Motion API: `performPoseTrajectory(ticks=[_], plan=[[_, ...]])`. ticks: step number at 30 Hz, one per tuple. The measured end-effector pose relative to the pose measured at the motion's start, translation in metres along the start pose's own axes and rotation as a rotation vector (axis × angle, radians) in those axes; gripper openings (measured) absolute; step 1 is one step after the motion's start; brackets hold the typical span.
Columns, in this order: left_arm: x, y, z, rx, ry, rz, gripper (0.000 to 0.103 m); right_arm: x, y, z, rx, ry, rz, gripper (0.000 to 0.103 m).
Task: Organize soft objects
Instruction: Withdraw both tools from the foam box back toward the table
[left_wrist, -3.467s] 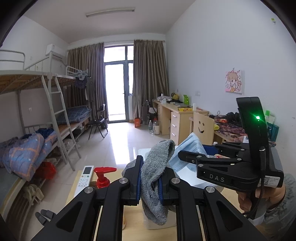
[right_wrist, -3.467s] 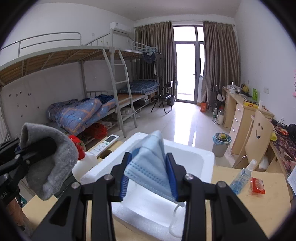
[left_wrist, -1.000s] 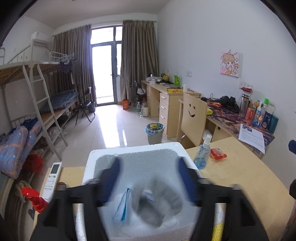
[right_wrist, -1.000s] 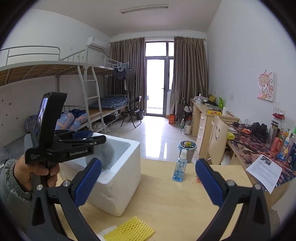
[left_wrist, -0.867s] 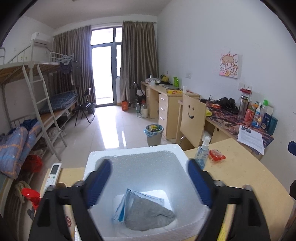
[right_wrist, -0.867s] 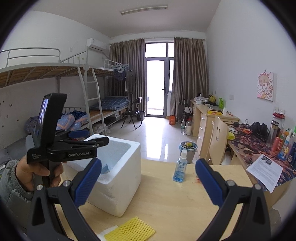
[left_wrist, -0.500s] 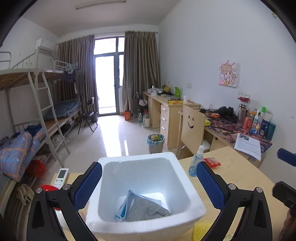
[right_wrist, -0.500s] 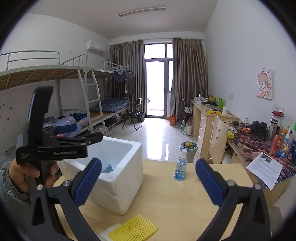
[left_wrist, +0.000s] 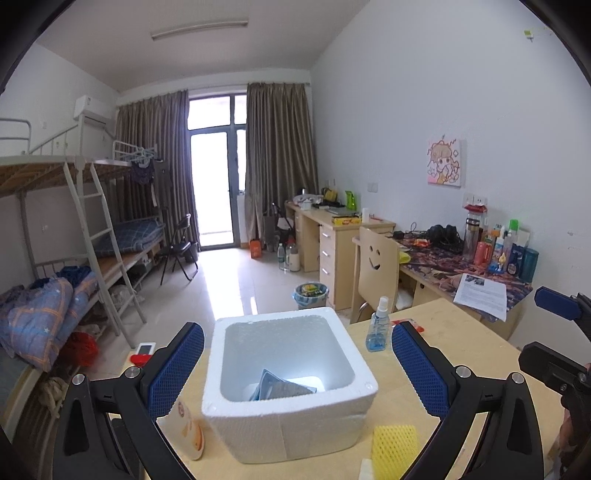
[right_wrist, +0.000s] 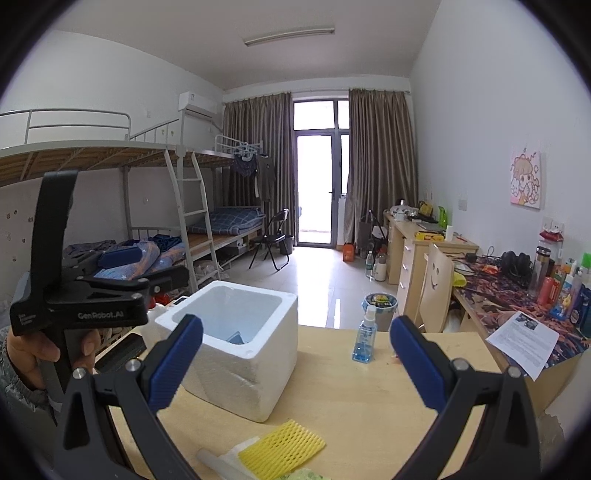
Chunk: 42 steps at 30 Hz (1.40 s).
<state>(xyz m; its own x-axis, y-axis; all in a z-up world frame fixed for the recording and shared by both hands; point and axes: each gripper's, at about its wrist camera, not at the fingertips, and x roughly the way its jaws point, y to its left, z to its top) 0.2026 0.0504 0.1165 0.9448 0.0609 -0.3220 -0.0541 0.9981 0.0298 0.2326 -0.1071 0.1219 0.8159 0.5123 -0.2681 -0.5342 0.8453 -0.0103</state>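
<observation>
Inside the white foam box (left_wrist: 291, 410) near the table's (right_wrist: 369, 398) left edge lie a grey sock (left_wrist: 282, 389) and blue mask (left_wrist: 258, 387); left gripper (left_wrist: 295, 363) and right gripper (right_wrist: 295, 354) both gape wide, empty.

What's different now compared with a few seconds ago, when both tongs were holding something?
Both were let go: the grey sock and blue mask now lie in the foam box. The left tongs and right tongs are open, empty and drawn back. The box, spray bottle and yellow netting stayed put.
</observation>
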Motion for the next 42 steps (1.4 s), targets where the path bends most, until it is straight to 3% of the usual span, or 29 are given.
performPoseTrajectory(ticks=[26, 36, 42], plan=[[-0.120, -0.015, -0.031, 0.013, -0.116, -0.013, 0.102, -0.093, 0.035, -0.012, -0.033, -0.078, -0.004, 0.102], [-0.158, -0.034, -0.053, 0.045, -0.147, -0.046, 0.102, -0.124, 0.045, -0.035, -0.024, -0.091, -0.020, 0.103], [-0.169, -0.037, -0.079, 0.014, -0.137, -0.056, 0.102, -0.140, 0.047, -0.053, -0.007, -0.090, -0.010, 0.103]])
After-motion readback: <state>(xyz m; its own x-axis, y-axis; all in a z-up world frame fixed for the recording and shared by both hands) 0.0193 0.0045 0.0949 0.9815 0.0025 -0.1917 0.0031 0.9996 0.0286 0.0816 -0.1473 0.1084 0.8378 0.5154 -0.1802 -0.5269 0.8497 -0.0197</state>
